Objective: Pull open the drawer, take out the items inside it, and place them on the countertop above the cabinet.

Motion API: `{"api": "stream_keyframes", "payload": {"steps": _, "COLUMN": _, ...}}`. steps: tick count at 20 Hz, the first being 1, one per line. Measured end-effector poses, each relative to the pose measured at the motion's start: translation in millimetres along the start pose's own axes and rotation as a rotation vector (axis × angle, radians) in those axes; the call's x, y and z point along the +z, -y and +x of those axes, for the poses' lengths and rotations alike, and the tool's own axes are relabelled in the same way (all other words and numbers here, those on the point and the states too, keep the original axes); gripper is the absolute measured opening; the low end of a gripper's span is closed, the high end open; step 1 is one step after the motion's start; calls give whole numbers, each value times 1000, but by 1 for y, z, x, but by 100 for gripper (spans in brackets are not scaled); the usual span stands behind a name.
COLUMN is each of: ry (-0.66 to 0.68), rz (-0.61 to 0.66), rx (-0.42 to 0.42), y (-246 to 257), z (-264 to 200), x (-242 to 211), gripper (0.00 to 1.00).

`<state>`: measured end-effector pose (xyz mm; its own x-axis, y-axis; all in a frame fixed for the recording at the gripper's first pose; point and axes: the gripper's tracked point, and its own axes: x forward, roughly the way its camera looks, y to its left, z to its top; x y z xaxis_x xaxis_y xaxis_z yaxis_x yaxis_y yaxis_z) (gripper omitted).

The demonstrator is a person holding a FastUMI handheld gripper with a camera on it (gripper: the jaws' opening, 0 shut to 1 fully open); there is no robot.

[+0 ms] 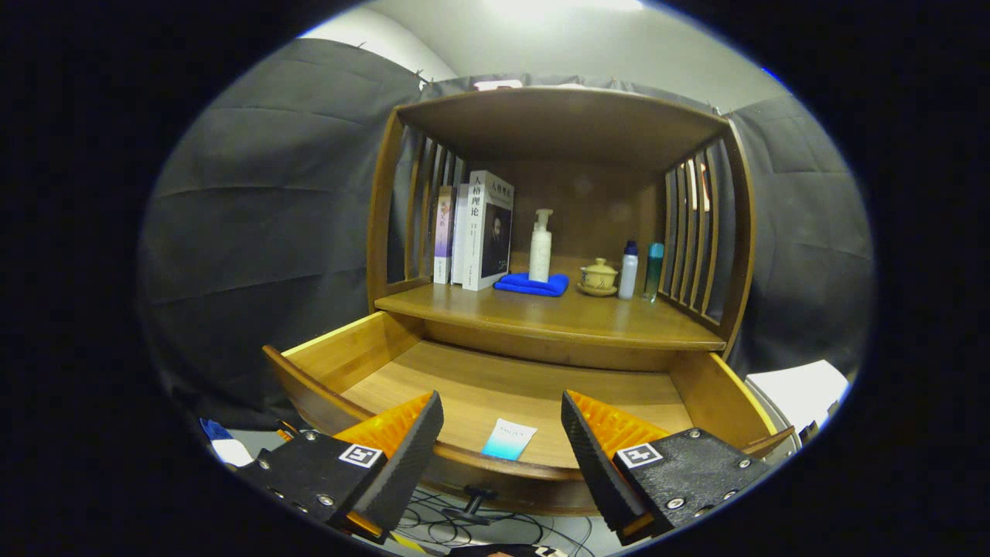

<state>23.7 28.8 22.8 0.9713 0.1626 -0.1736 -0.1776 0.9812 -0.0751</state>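
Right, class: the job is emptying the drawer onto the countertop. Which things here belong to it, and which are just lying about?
Belong to the job:
drawer, already pulled open
small packet inside it, between the fingers
countertop
gripper, open

Just lying about:
books
pump bottle
blue cloth
lidded cup
two small bottles

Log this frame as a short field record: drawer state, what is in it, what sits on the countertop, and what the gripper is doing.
drawer: wooden drawer pulled open
in drawer: one flat white-and-blue packet, near the front wall, between the fingers
countertop: wooden countertop bears upright books, white pump bottle on folded blue cloth, yellow lidded cup on saucer, white bottle with blue cap, teal bottle
gripper: gripper open, fingers apart above the drawer front, holding nothing
task: packet not yet taken out
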Motion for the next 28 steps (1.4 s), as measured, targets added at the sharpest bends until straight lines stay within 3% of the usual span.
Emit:
{"api": "stream_keyframes", "payload": {"steps": 11, "ry": -322, "rz": 133, "rx": 69, "y": 14, "z": 57, "x": -26, "gripper": 96}}
{"api": "stream_keyframes", "payload": {"steps": 16, "ry": -439, "rz": 158, "rx": 56, "y": 23, "z": 77, "x": -45, "gripper": 96}}
{"api": "stream_keyframes", "payload": {"steps": 25, "ry": -734, "rz": 147, "rx": 99, "y": 20, "z": 88, "x": -88, "gripper": 95}}
{"api": "stream_keyframes", "payload": {"steps": 28, "ry": -875, "rz": 213, "rx": 132, "y": 7, "z": 83, "x": -105, "gripper": 93}}
